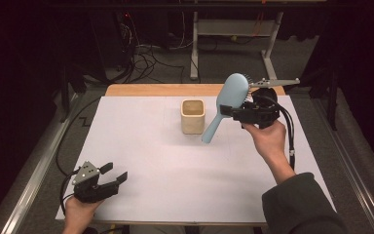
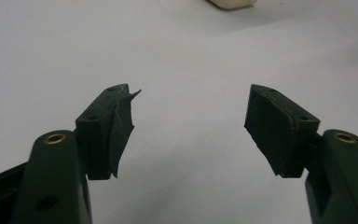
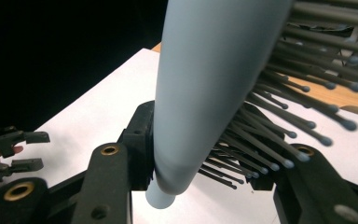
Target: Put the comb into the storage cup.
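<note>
Hairbrush (image 1: pixel 229 100), pale blue with dark bristles, is held well above the counter (image 1: pixel 151 161) by the right gripper (image 1: pixel 247 111), whose jaws are closed on the lower part of the brush head, where the head narrows toward the handle. In the high view the head is tilted up and away while the handle slants down and to the left, its tip hanging in the air just beside the cream cup (image 1: pixel 193 116), which stands upright and open near the far middle of the white sheet. In the right gripper view the back of the hairbrush (image 3: pixel 205 88) is seen pressed against one jaw, with the bristles splayed toward the other. The lift is judged to be done, and the grip looks firm enough to carry the brush. What appears to be left is the placing: the handle is not yet over the cup's mouth, so the brush would need to be moved a little to the left, stood more upright and lowered handle first before being let go. The left gripper (image 1: pixel 108 175) is held low over the near left corner of the counter, well apart from the cup, and its jaws are spread wide with nothing between them, as the left gripper view shows over bare white surface.
</note>
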Available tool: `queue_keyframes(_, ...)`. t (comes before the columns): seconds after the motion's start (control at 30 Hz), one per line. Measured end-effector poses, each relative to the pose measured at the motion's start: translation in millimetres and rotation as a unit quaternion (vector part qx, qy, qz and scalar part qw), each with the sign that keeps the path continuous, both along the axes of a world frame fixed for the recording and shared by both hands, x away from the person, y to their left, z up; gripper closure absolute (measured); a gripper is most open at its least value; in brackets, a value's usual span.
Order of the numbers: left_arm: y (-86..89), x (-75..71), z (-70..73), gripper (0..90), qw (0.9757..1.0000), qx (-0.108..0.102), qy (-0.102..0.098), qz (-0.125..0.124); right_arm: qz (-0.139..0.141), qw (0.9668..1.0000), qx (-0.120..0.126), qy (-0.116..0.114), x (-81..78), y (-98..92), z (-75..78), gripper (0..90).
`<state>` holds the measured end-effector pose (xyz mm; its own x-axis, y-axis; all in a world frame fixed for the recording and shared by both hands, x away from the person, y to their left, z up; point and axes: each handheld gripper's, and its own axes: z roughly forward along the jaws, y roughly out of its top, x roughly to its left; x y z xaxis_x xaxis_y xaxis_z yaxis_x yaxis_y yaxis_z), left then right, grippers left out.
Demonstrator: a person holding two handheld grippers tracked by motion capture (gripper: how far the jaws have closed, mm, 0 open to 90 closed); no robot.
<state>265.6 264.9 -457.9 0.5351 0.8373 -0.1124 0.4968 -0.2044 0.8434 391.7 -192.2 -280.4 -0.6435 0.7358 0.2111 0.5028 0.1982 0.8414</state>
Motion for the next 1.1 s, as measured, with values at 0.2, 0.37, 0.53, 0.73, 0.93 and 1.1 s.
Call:
queue_keyframes(0.2, -0.3, 0.1, -0.1, 32.5, 1.0, 0.0, 0.003, -0.001, -0.006, 1.0, -0.002, 0.002, 5.3, 1.3, 3.7, 54.2)
queue_keyframes(0.37, 0.2, 0.4, -0.4, 32.6, 1.0, 0.0, 0.003, 0.001, -0.012, 0.9999, -0.001, 0.004, 11.3, 2.1, 5.7, 54.2)
queue_keyframes(0.53, 0.0, 0.7, -0.5, 32.5, 1.0, 0.001, 0.006, -0.001, -0.017, 0.9998, -0.001, 0.003, 17.5, 3.8, 8.0, 54.1)
queue_keyframes(0.73, -0.1, 0.8, -0.8, 32.6, 1.0, -0.001, 0.007, -0.001, -0.024, 0.9997, -0.004, 0.004, 24.1, 7.1, 11.4, 54.1)
queue_keyframes(0.93, 0.1, 0.8, -0.6, 32.5, 1.0, 0.002, 0.006, -0.002, -0.027, 0.9995, -0.016, 0.002, 28.4, 12.1, 16.1, 54.1)
queue_keyframes(1.1, -0.2, 0.5, -0.4, 32.5, 1.0, 0.003, 0.006, -0.003, -0.031, 0.9993, -0.018, -0.001, 32.5, 15.0, 19.9, 54.0)
